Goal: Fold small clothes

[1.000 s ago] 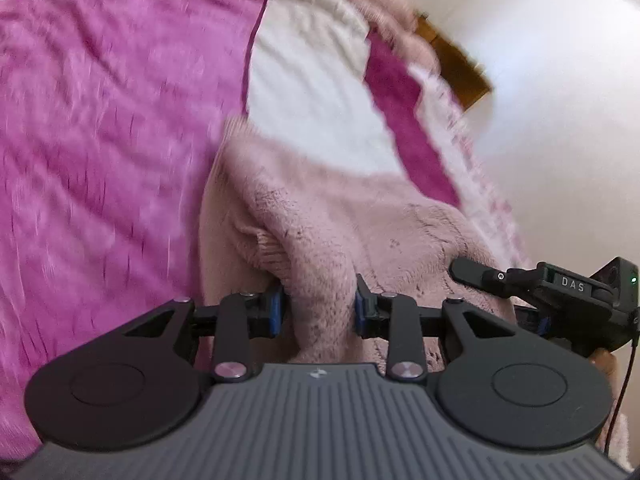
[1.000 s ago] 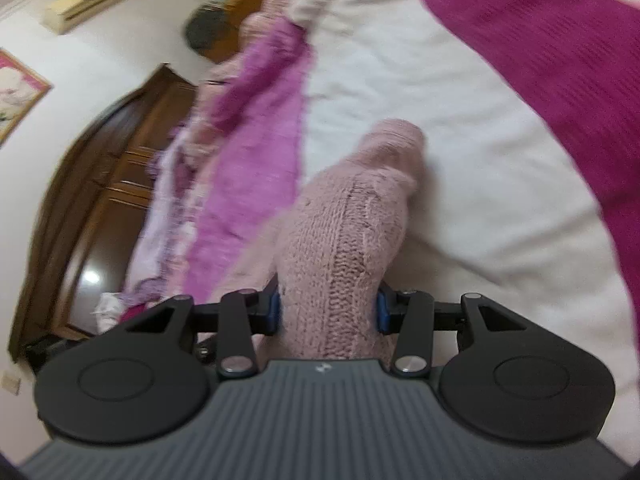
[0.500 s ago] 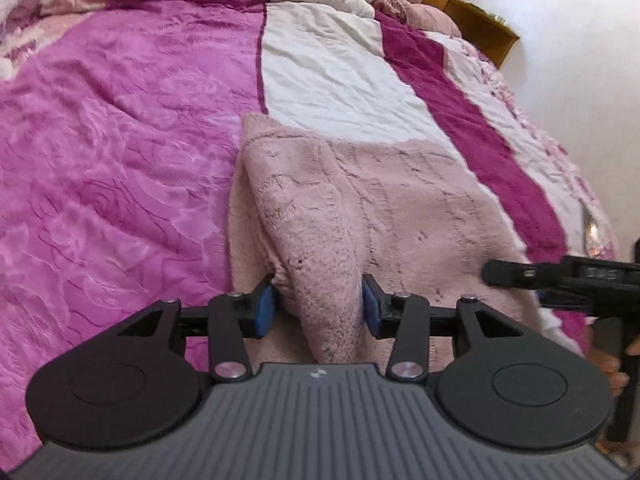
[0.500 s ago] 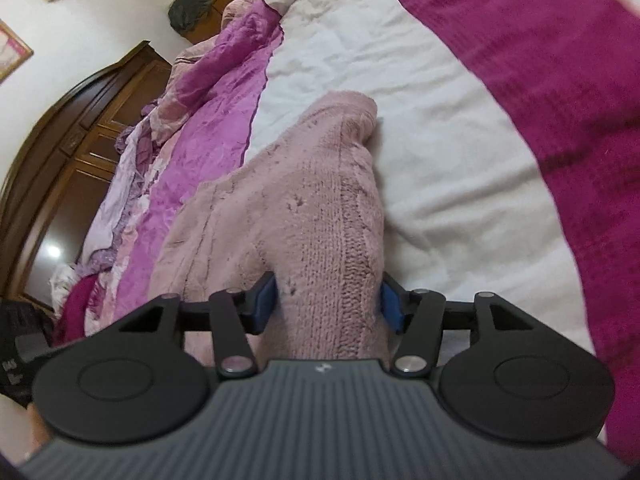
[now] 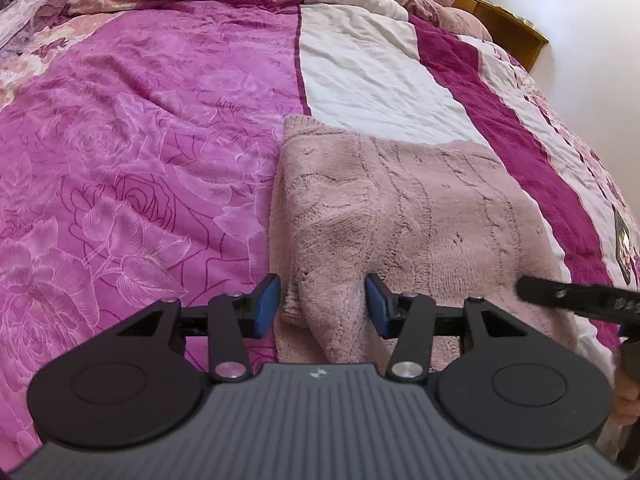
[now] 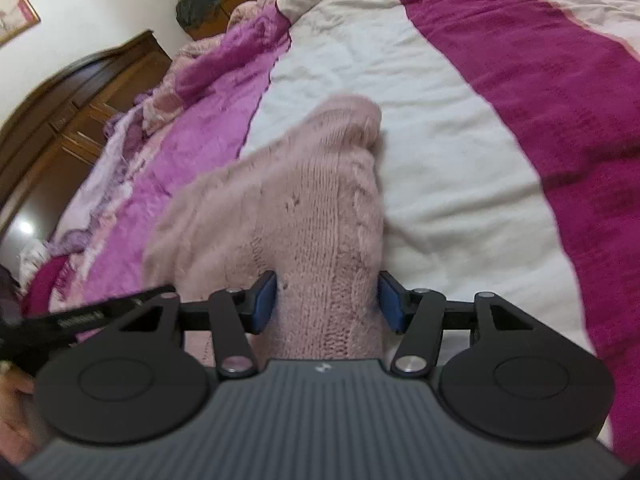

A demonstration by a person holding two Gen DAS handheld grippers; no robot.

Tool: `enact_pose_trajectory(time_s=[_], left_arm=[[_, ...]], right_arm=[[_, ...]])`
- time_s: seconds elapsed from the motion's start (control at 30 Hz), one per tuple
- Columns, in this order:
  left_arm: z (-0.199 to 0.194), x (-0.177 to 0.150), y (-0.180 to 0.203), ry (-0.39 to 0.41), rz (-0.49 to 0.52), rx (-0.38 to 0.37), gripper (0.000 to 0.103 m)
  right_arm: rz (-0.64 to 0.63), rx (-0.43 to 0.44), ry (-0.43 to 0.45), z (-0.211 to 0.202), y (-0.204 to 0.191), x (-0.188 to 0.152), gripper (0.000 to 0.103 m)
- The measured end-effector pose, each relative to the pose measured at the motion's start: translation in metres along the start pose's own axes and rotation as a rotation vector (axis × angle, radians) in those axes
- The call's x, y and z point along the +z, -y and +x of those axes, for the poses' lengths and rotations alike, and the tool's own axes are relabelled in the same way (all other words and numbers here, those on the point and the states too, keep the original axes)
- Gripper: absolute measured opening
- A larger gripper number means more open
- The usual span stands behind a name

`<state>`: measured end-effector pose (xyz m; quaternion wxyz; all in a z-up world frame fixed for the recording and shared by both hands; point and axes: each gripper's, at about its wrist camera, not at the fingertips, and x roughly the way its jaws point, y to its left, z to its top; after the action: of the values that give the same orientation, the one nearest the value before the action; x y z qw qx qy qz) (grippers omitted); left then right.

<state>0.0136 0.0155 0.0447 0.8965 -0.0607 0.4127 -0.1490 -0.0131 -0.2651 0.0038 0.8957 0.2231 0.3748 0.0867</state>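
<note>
Left wrist view: your left gripper has its blue pads spread wide, w/ a bunched corner of the pink knit sweater lying between them; the left pad shows a clear gap, the right one sits just beside the knit, so it's released, not pinching. The sweater lies folded on the bed, across the seam where the magenta rose print meets the white stripe. The right gripper's tip pokes in at the right edge, over the sweater's near corner.

Right wrist view: your right gripper is also spread, the knit humped up between the pads and touching or nearly touching both, but not squeezed. The sweater runs away from you onto the white stripe of the bed, its far end rolled into a rounded bump.

Handling, as a judgement: it's thick, soft, light and floppy, prob. stretchy; it'll sag and bunch rather than hold an edge. Take hold at corners or ribbed hems, through all layers, both sides level.
</note>
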Motion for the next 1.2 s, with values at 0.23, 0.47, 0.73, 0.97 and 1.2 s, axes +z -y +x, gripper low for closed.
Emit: enact_pose_trajectory(time_s=[0.23, 0.47, 0.73, 0.97, 1.2], left_arm=[[-0.015, -0.001, 0.016, 0.028, 0.082, 0.044, 0.056], [-0.047, -0.009, 0.022, 0.052, 0.040, 0.054, 0.057], [-0.073, -0.029, 0.033, 0.057, 0.020, 0.047, 0.067], [-0.075, -0.054, 0.046, 0.014, 0.032, 0.068, 0.069], [-0.067, -0.070, 0.061, -0.027, 0.033, 0.122, 0.069]], right_arm=[[-0.005, -0.028, 0.032, -0.017, -0.009, 0.001, 0.059], [-0.024, -0.052, 0.102, -0.049, -0.018, -0.006, 0.062], [-0.076, -0.058, 0.115, -0.069, -0.036, -0.021, 0.070], [-0.127, -0.083, 0.084, -0.077, -0.044, -0.040, 0.070], [-0.188, -0.137, 0.037, -0.073, -0.049, -0.061, 0.069]])
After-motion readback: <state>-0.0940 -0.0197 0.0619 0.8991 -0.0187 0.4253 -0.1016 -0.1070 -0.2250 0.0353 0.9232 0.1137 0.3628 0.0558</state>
